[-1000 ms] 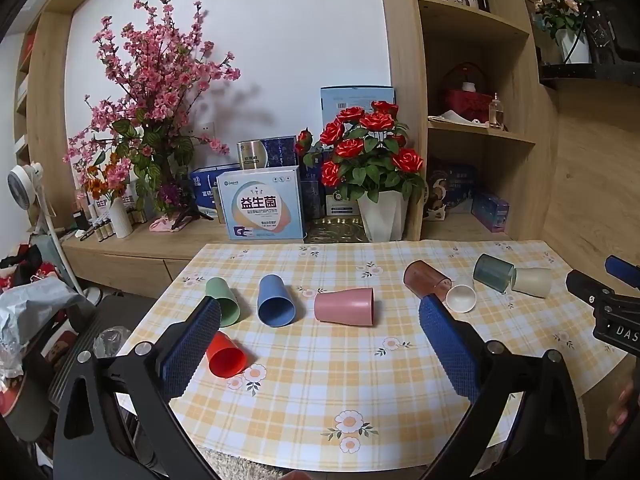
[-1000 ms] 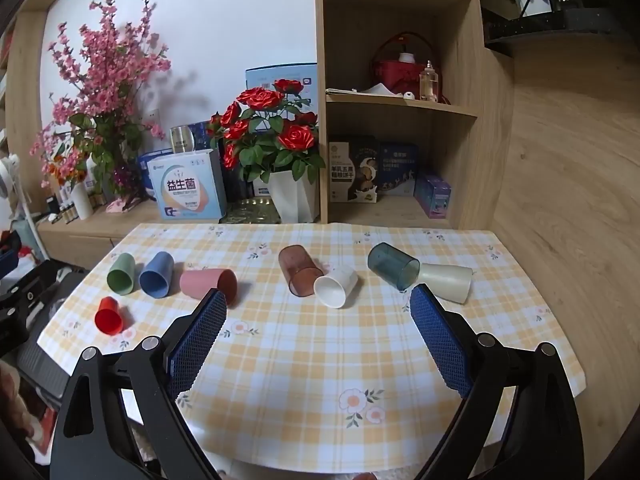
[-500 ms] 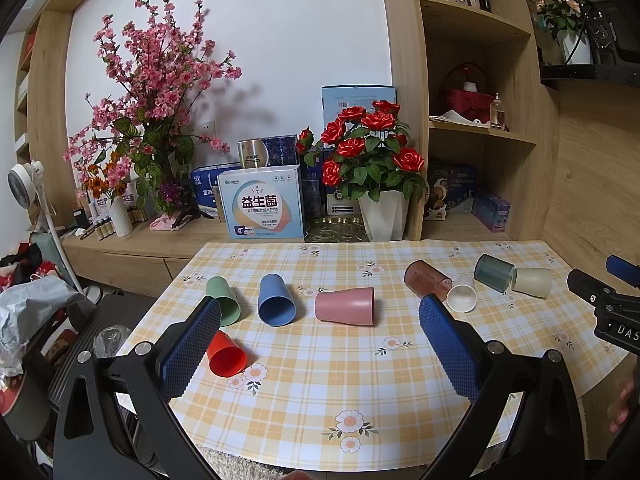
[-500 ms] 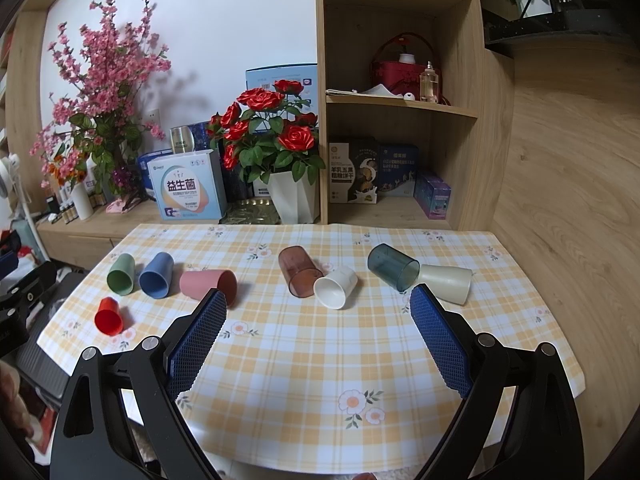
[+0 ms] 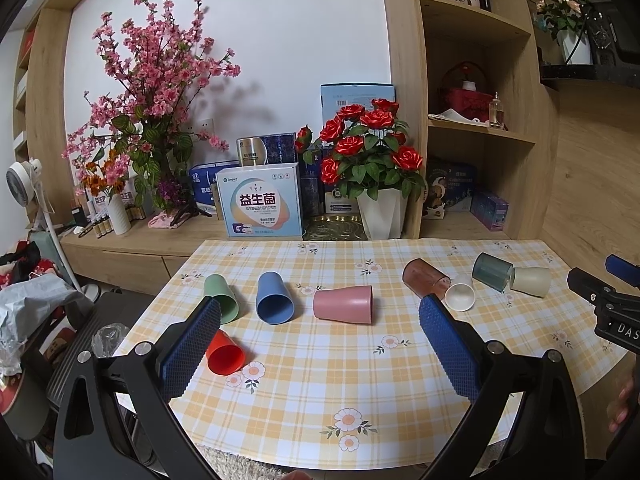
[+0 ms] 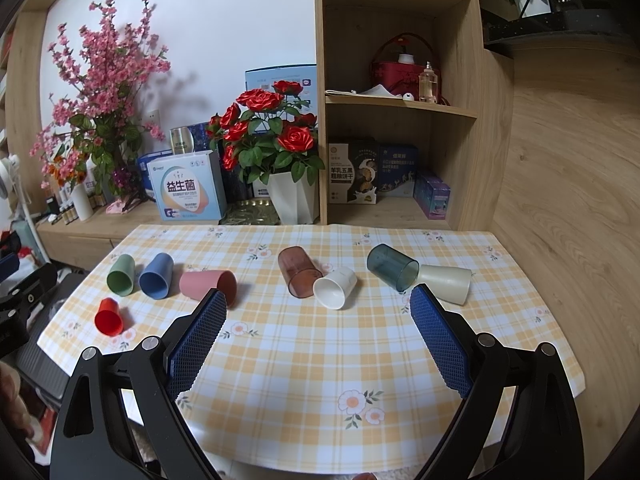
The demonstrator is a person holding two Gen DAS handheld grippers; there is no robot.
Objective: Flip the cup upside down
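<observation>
Several cups lie on their sides on a yellow checked tablecloth (image 5: 320, 380): green (image 5: 221, 298), blue (image 5: 275, 298), red (image 5: 224, 354), pink (image 5: 344, 304), brown clear (image 5: 425, 279), white (image 5: 460, 297), teal (image 5: 492, 271) and cream (image 5: 531, 281). They also show in the right wrist view, among them the pink cup (image 6: 208, 285) and white cup (image 6: 335, 287). My left gripper (image 5: 316, 320) is open and empty, above the table's front. My right gripper (image 6: 316, 312) is open and empty, also held back from the cups.
A rose pot (image 5: 382, 212), a printed box (image 5: 264, 206) and a pink blossom vase (image 5: 120, 212) stand on the sideboard behind the table. A wooden shelf unit (image 6: 400, 100) rises at the back right. A fan (image 5: 22, 176) stands at left.
</observation>
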